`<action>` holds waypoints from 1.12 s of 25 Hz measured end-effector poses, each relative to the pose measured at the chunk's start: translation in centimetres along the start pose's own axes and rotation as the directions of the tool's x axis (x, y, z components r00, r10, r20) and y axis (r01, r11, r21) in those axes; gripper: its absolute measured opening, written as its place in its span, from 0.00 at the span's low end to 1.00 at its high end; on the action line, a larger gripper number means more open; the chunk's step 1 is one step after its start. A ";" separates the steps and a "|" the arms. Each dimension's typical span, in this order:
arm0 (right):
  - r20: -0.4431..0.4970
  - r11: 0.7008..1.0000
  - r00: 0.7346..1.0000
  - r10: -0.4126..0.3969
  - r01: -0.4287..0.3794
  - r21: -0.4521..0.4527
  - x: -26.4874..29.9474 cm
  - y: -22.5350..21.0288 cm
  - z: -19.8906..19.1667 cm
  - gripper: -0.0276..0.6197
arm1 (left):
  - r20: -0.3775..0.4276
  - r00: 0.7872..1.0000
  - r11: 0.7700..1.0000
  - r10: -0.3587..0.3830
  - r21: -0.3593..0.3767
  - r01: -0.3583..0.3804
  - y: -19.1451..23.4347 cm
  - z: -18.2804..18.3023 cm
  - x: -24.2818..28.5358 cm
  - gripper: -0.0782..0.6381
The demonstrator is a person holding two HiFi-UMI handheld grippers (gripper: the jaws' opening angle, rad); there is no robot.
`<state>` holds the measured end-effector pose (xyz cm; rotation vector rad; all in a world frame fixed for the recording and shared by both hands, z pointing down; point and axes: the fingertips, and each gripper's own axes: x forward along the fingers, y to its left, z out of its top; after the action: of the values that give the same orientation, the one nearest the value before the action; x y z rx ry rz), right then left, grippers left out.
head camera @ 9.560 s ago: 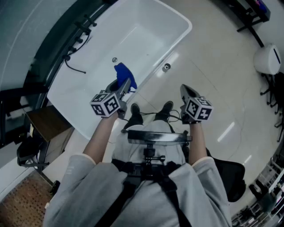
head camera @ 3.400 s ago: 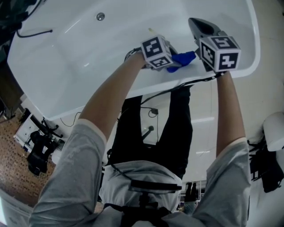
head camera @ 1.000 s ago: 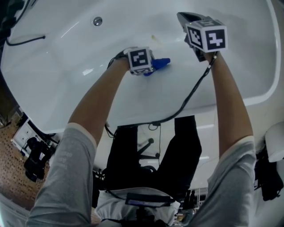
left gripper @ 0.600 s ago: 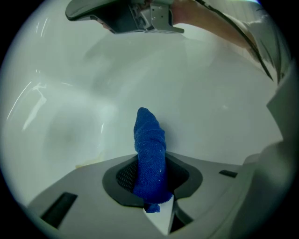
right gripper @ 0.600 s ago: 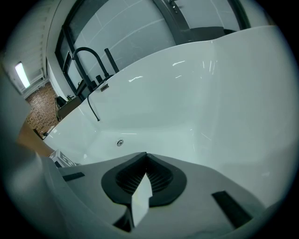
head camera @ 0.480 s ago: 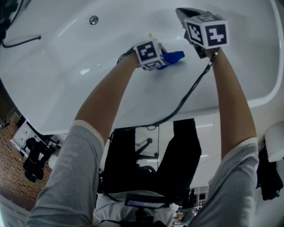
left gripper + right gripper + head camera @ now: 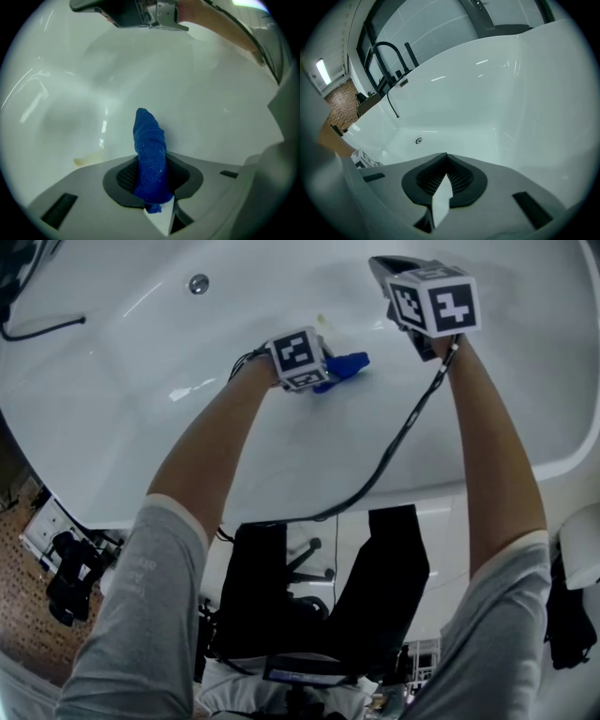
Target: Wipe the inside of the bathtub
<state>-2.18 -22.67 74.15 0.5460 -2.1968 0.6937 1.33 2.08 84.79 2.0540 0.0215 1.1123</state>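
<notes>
Pressing the cloth flat matters most here. Left gripper [image 7: 152,185] is clenched on the blue terry cloth strip [image 7: 149,150] at its lower end, w/ the free tip pointing at the inner surface of the white glossy bathtub [image 7: 141,352], at centre of the left gripper view. Just beside the tip, at lower left, lies a pale yellowish smear [image 7: 89,160]. I judge the strokes should pass over it w/ more cloth than the tip only. Right gripper [image 7: 443,187], upper right in the head view, is closed on nothing & hangs over the tub. Round metal drain [image 7: 199,283] is far off, upper left.
</notes>
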 end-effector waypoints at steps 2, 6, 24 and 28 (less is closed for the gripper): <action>-0.024 1.000 1.000 -0.002 0.002 0.008 0.7 -0.2 -1.1 0.06 | 0.009 1.000 1.000 -0.002 -0.029 0.003 0.0 -1.4 0.0 0.27; -0.076 1.000 0.997 0.001 0.001 0.018 2.4 -0.4 -3.2 0.06 | 0.013 1.000 1.000 -0.006 -0.019 0.006 0.4 -1.7 0.4 0.27; -0.246 0.998 0.967 -0.061 0.058 -0.020 5.3 -2.9 -9.3 0.06 | -0.037 0.998 0.996 0.054 0.078 -0.050 4.3 -0.3 3.3 0.27; -0.255 0.998 0.965 -0.061 0.053 -0.038 6.1 -2.8 -9.2 0.06 | -0.090 0.995 0.998 0.050 0.027 -0.048 5.2 -4.1 2.9 0.27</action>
<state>0.50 -19.99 84.95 0.4744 -1.9403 0.6601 -1.52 2.09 91.40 2.0348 0.0306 1.2404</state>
